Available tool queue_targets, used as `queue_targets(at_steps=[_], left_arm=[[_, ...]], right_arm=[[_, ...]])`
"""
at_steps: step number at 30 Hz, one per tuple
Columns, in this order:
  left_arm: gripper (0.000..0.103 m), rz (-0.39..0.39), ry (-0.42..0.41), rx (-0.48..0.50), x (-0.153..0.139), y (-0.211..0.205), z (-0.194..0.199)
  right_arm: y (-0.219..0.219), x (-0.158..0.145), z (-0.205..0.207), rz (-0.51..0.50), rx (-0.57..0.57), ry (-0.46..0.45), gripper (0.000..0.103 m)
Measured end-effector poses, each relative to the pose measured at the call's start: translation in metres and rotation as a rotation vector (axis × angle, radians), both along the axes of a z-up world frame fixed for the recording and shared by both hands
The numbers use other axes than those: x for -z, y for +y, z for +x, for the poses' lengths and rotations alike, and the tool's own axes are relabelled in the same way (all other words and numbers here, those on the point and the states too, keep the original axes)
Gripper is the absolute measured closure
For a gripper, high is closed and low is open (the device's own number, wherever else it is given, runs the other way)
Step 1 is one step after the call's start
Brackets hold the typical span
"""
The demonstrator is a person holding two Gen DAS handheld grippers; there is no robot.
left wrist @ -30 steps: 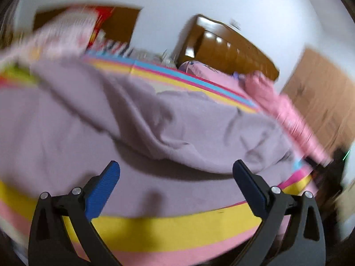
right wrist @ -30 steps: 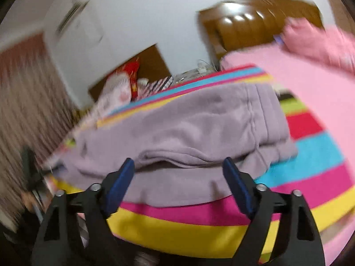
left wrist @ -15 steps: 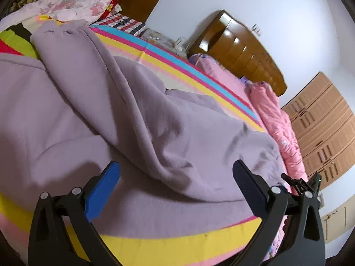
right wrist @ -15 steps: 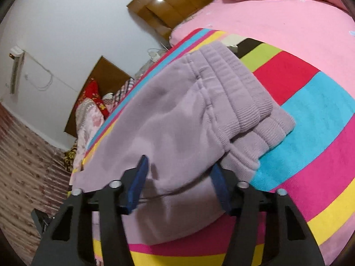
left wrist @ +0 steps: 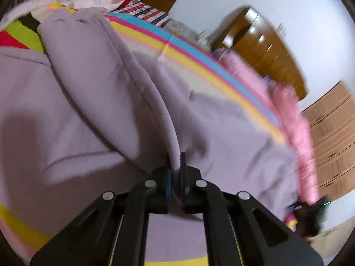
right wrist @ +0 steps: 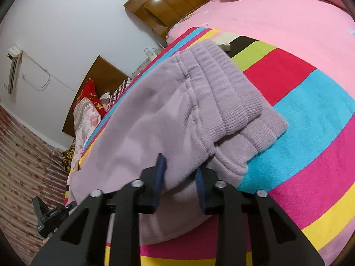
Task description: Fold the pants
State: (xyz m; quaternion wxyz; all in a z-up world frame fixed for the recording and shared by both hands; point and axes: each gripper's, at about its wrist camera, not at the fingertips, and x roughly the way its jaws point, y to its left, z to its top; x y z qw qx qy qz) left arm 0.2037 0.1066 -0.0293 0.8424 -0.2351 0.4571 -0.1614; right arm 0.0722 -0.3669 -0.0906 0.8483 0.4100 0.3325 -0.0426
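Lilac fleece pants point(left wrist: 88, 110) lie folded lengthwise on a striped blanket point(left wrist: 199, 62). In the left wrist view a raised fold edge runs straight into my left gripper point(left wrist: 176, 173), which is shut on it. The right wrist view shows the pants point(right wrist: 155, 122) with the ribbed waistband point(right wrist: 233, 93) at the far right. My right gripper point(right wrist: 179, 173) is closing, its blue pads point(right wrist: 159, 173) squeezing the upper layer near the waistband.
The striped blanket point(right wrist: 310, 122) covers a bed with pink bedding point(right wrist: 277, 17) and a wooden headboard point(right wrist: 173, 0). Pillows point(right wrist: 88, 110) lie at the far side. A wooden wardrobe point(left wrist: 332, 133) stands beyond the bed.
Both grippers stood wide open over the pants; the left has closed on the fold edge and the right has narrowed onto the fabric near the waistband. Both moved closer to the cloth.
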Motion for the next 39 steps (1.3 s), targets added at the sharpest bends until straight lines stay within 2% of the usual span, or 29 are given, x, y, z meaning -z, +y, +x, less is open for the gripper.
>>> queue_targets(at_steps=[1, 5, 7, 8, 9, 10, 12, 13, 15, 16, 18, 21, 23, 25, 26, 27, 28, 30, 33, 36, 37, 38, 39], left_arm=[[0.098, -0.044, -0.048, 0.005, -0.012, 0.006, 0.001], [0.098, -0.023, -0.298, 0.03, -0.076, 0.012, -0.006], [0.098, -0.032, -0.396, 0.016, -0.101, 0.02, -0.018], [0.098, -0.031, -0.415, 0.018, -0.104, 0.025, -0.026], [0.098, -0.021, -0.411, 0.022, -0.101, 0.026, -0.031], [0.098, 0.001, -0.372, 0.025, -0.087, 0.029, -0.035], [0.098, 0.017, -0.27, 0.025, -0.049, 0.031, -0.041], [0.098, 0.026, -0.188, 0.025, -0.021, 0.03, -0.042], [0.098, 0.069, -0.089, 0.014, 0.022, 0.025, -0.048], [0.098, 0.079, -0.081, 0.004, 0.029, 0.026, -0.048], [0.098, 0.049, -0.08, -0.009, 0.03, 0.028, -0.05], [0.098, 0.026, -0.138, 0.002, 0.002, 0.029, -0.055], [0.098, 0.041, -0.147, 0.007, -0.002, 0.025, -0.061], [0.098, 0.059, -0.11, 0.01, 0.012, 0.021, -0.06], [0.098, 0.059, -0.085, 0.005, 0.02, 0.025, -0.059], [0.098, 0.057, -0.047, -0.004, 0.033, 0.025, -0.057], [0.098, 0.035, -0.061, -0.013, 0.034, 0.029, -0.061], [0.098, 0.031, -0.057, -0.012, 0.03, 0.034, -0.065], [0.098, 0.058, -0.095, 0.007, 0.017, 0.03, -0.067], [0.096, 0.051, -0.058, 0.008, 0.028, 0.029, -0.064], [0.092, 0.034, -0.046, 0.005, 0.031, 0.032, -0.065], [0.088, 0.016, -0.039, 0.003, 0.033, 0.033, -0.065], [0.077, -0.002, -0.038, 0.004, 0.034, 0.035, -0.065]], right_arm=[[-0.001, -0.005, 0.001, -0.005, -0.002, -0.011, 0.088], [0.0, -0.043, 0.006, -0.037, -0.029, -0.118, 0.09], [0.006, -0.064, 0.002, -0.095, -0.053, -0.163, 0.091], [0.009, -0.068, -0.002, -0.127, -0.06, -0.163, 0.091], [0.01, -0.067, -0.005, -0.143, -0.063, -0.149, 0.091], [0.009, -0.058, -0.008, -0.143, -0.065, -0.112, 0.091], [0.002, -0.024, -0.013, -0.115, -0.061, -0.007, 0.091], [0.001, -0.011, -0.014, -0.097, -0.059, 0.032, 0.091], [-0.004, 0.008, -0.019, -0.039, -0.045, 0.036, 0.092], [-0.005, 0.008, -0.019, -0.036, -0.041, 0.033, 0.092], [-0.005, -0.005, -0.019, -0.059, -0.041, 0.01, 0.092], [-0.004, -0.022, -0.025, -0.082, -0.056, -0.025, 0.092], [-0.005, -0.017, -0.03, -0.09, -0.043, -0.002, 0.092], [-0.01, 0.007, -0.029, -0.031, -0.027, 0.041, 0.092], [-0.012, 0.015, -0.03, 0.002, -0.018, 0.031, 0.095], [-0.014, 0.017, -0.033, 0.012, -0.014, 0.019, 0.095], [-0.013, 0.014, -0.033, -0.002, -0.016, 0.025, 0.095], [-0.012, 0.005, -0.032, -0.034, -0.026, 0.025, 0.095], [-0.015, 0.005, -0.03, -0.025, -0.025, 0.039, 0.095], [-0.013, 0.011, -0.03, -0.003, -0.028, 0.028, 0.087], [-0.011, 0.008, -0.03, 0.001, -0.036, 0.022, 0.078], [-0.006, 0.004, -0.03, 0.005, -0.047, 0.015, 0.066], [0.003, -0.005, -0.027, 0.007, -0.063, 0.001, 0.057]])
